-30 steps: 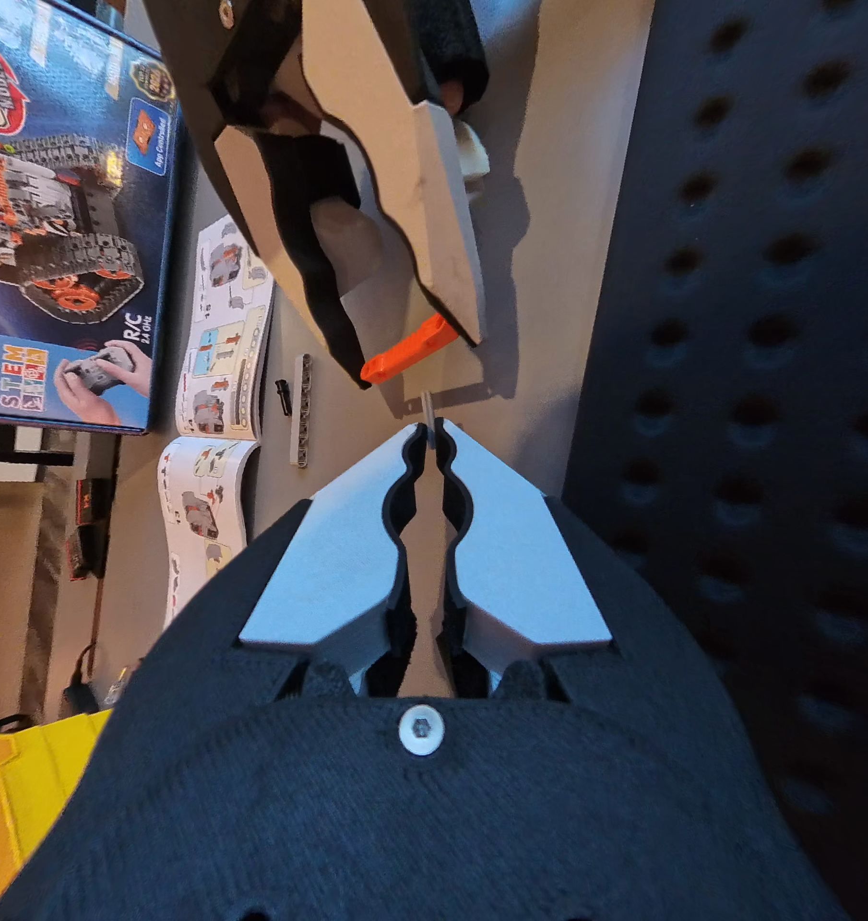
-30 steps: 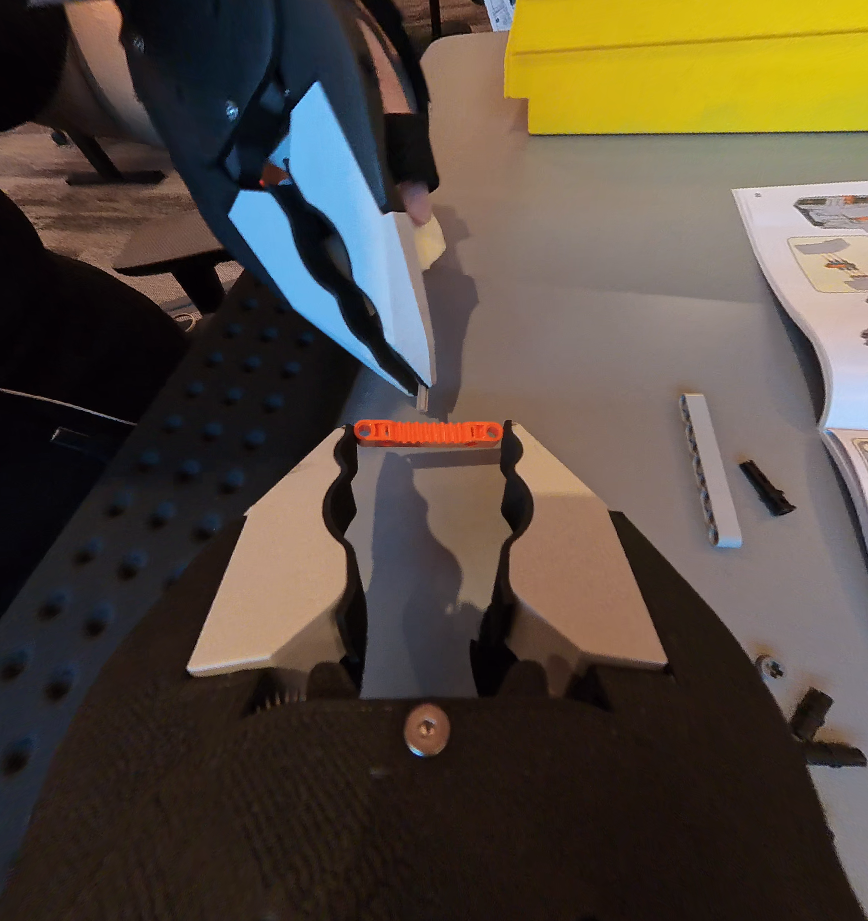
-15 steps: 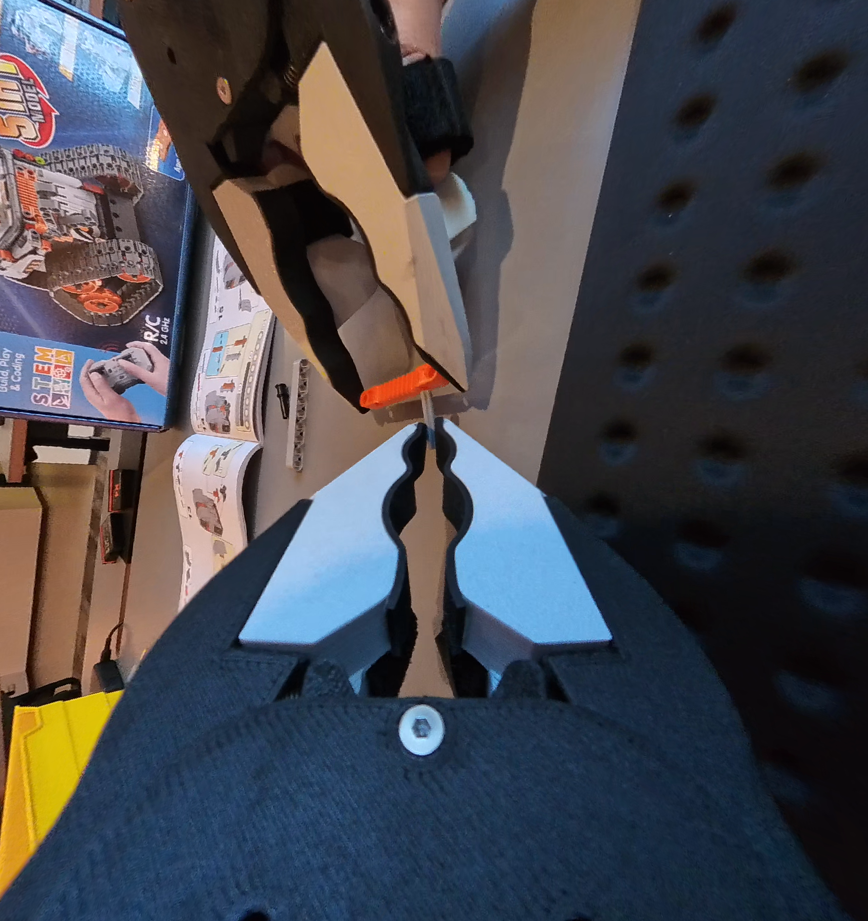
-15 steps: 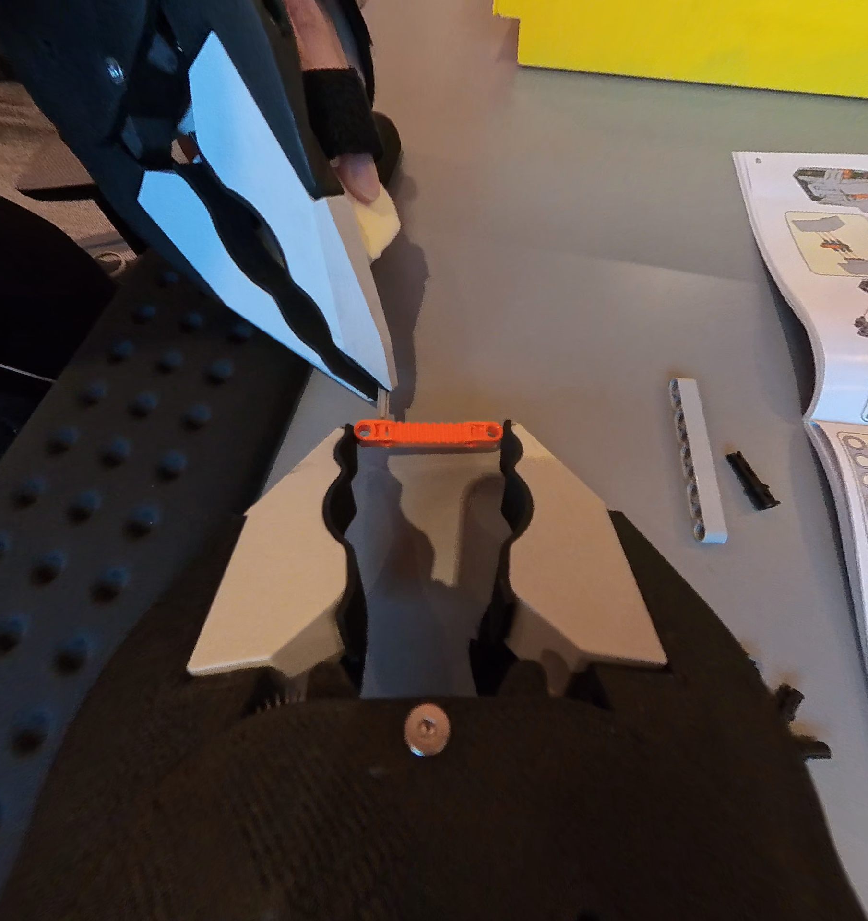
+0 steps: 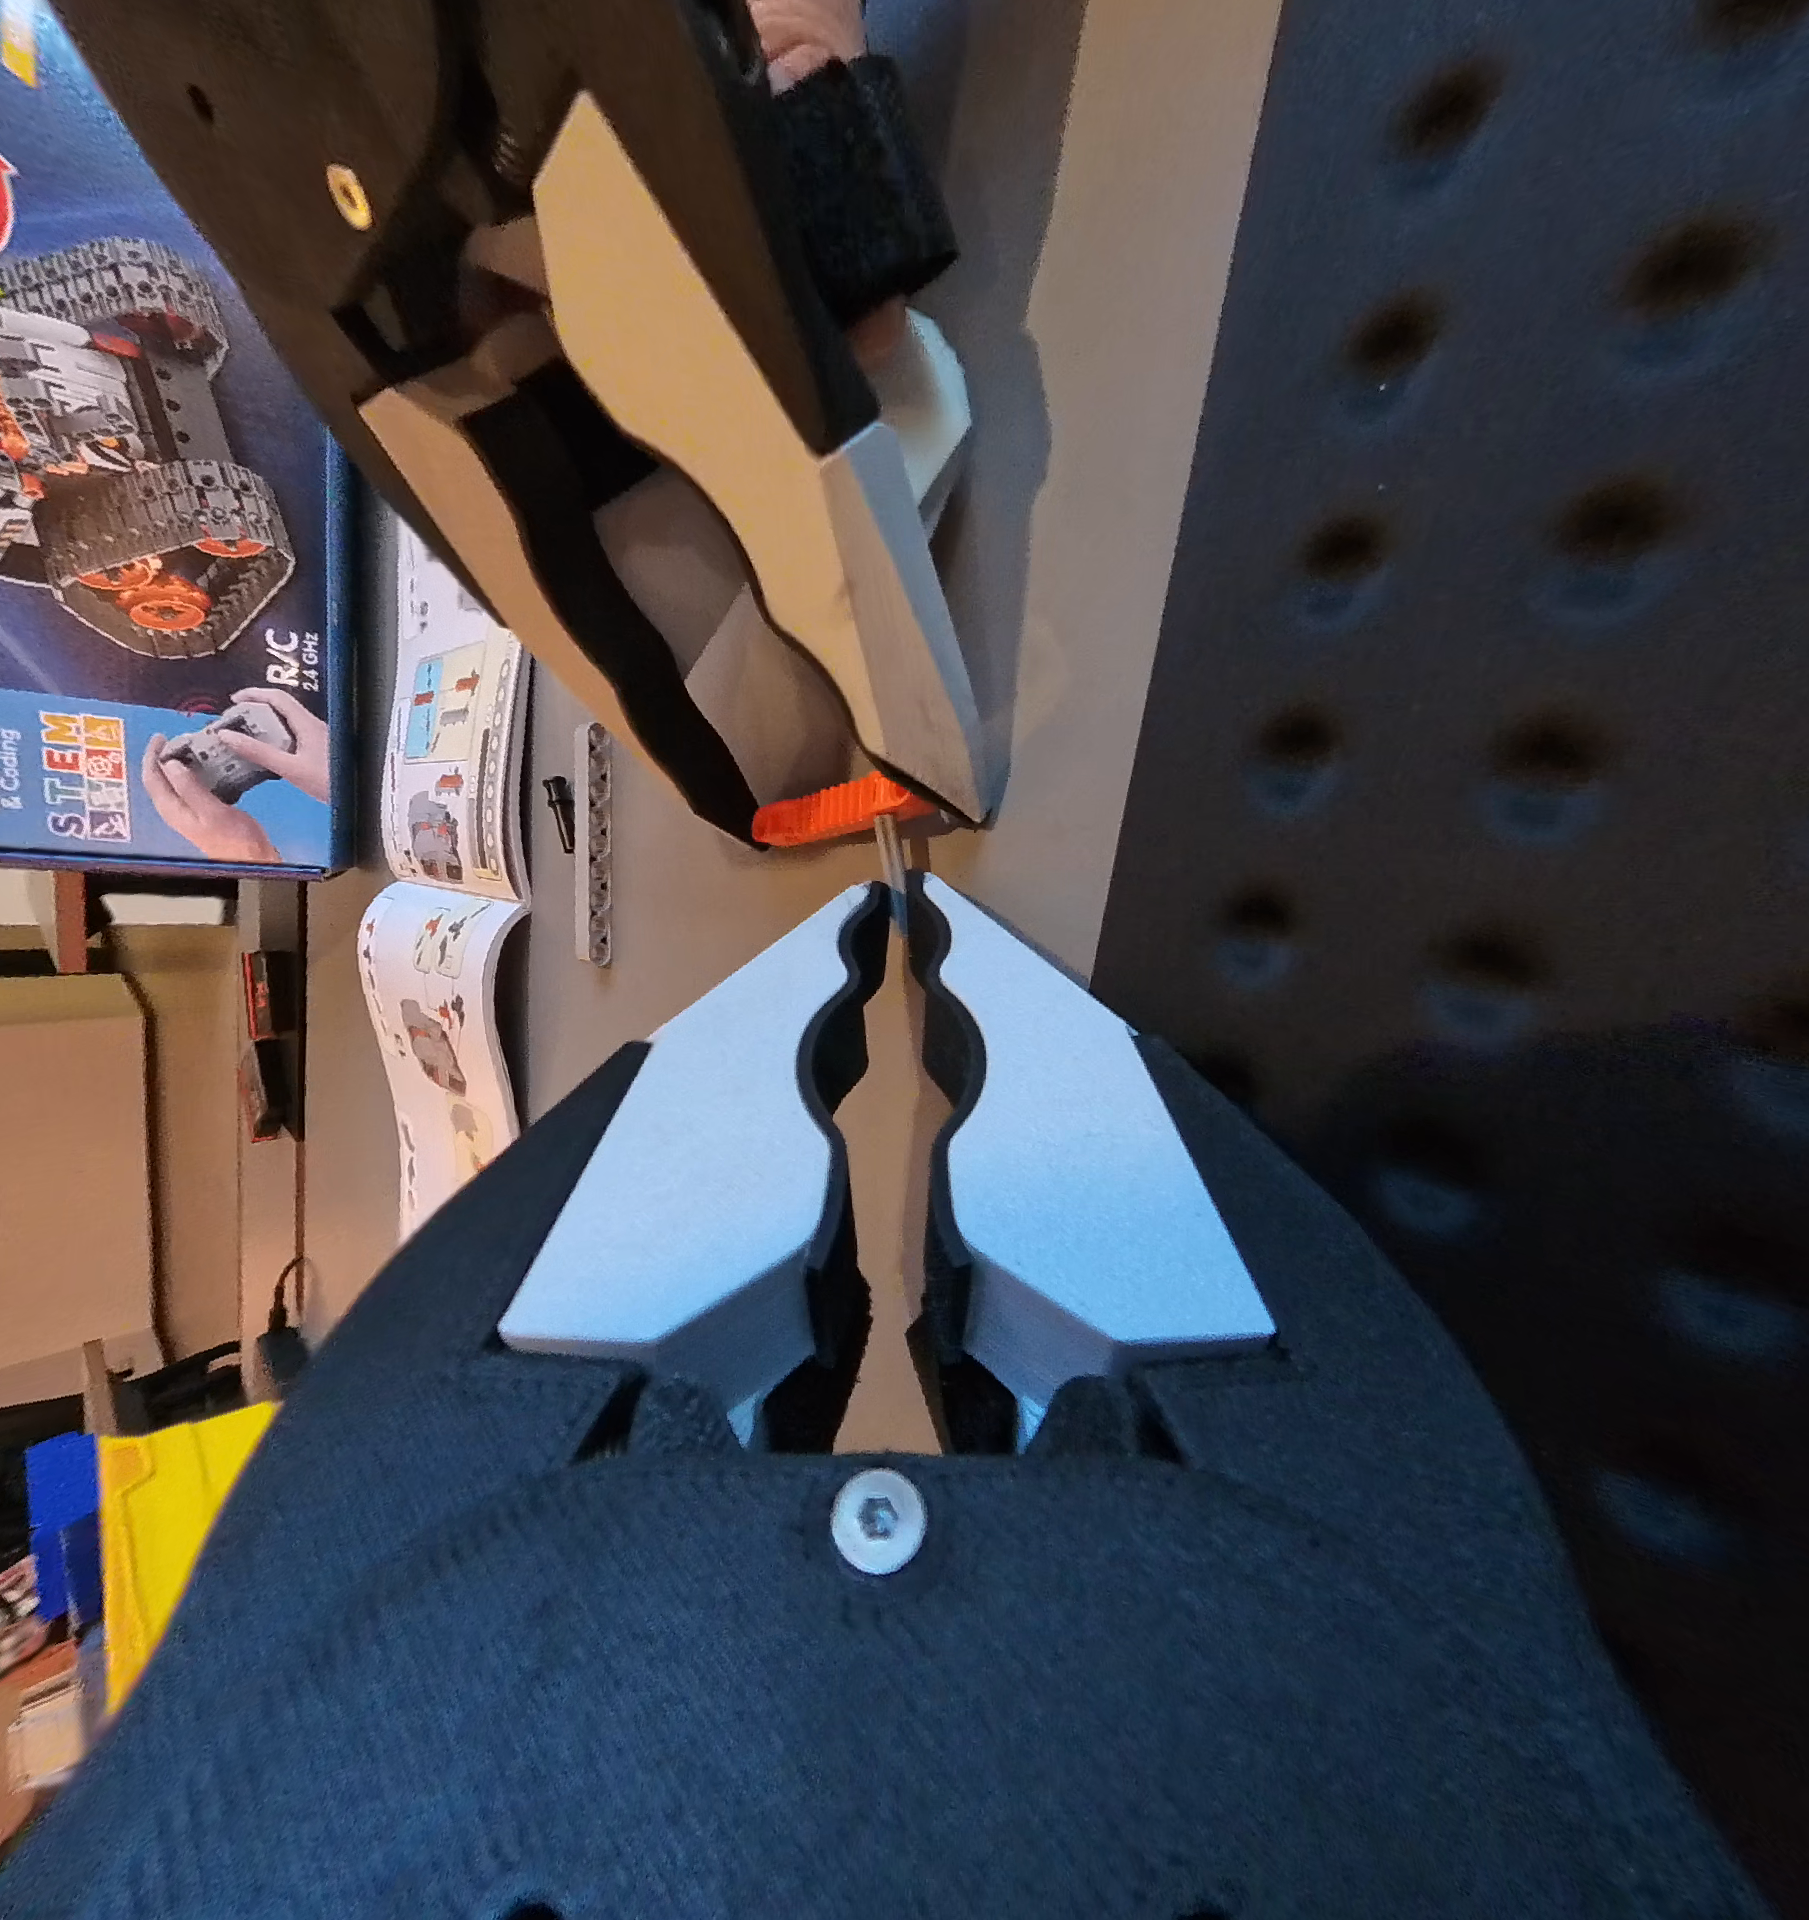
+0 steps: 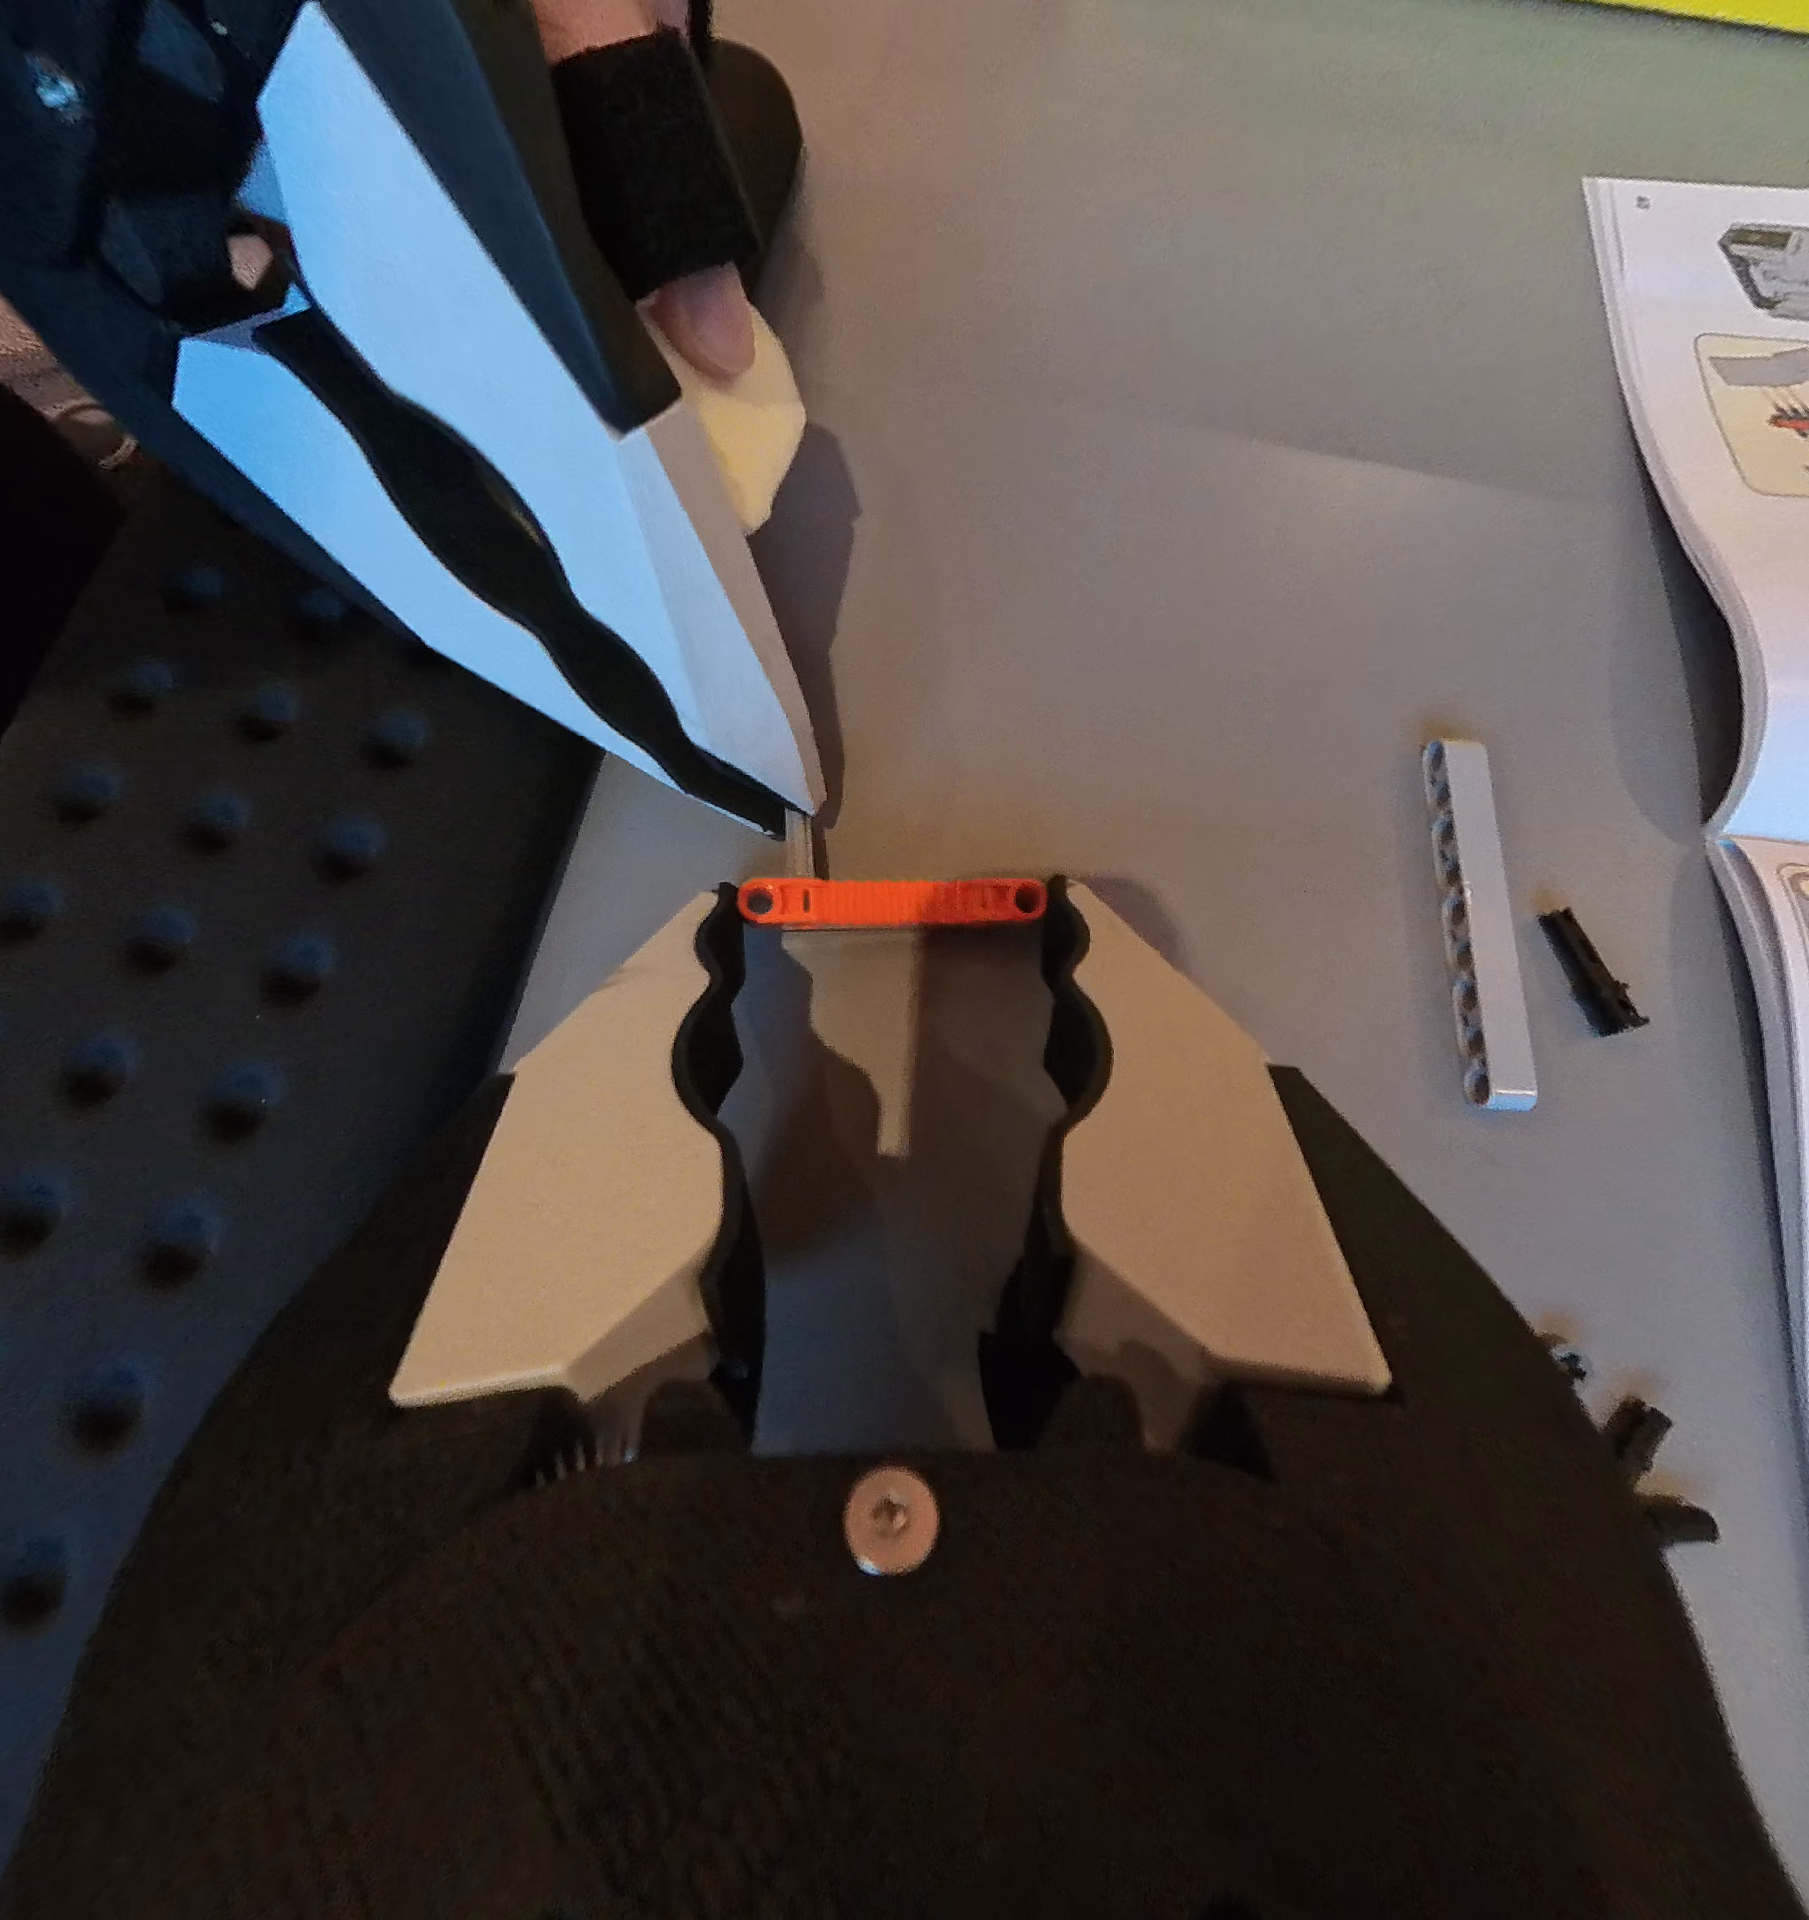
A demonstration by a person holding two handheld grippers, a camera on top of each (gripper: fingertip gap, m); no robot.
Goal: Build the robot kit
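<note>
My right gripper (image 6: 892, 906) is shut on a flat orange link (image 6: 858, 901), held crosswise by its two ends between the fingertips, above the grey table (image 6: 1139, 520). My left gripper (image 5: 895, 891) is shut on a thin grey pin (image 5: 886, 847) that sticks out past its tips. In the right wrist view the left gripper (image 6: 798, 808) comes in from the upper left, and the pin (image 6: 804, 844) touches the left end of the orange link. In the left wrist view the right gripper (image 5: 864, 819) hangs over from above with the orange link (image 5: 827, 812).
A grey holed beam (image 6: 1480, 925) and a small black pin (image 6: 1591, 971) lie on the table to the right, beside an open instruction booklet (image 6: 1773, 520). A dark studded mat (image 6: 204, 935) is at left. A blue toy box (image 5: 131, 520) and a yellow bin (image 5: 173, 1538) stand farther off. Left and right tips are no more than a few centimetres apart.
The two grippers have drawn together. The grey pin, a short way from the orange link before, now meets its left end. Both grips are unchanged.
</note>
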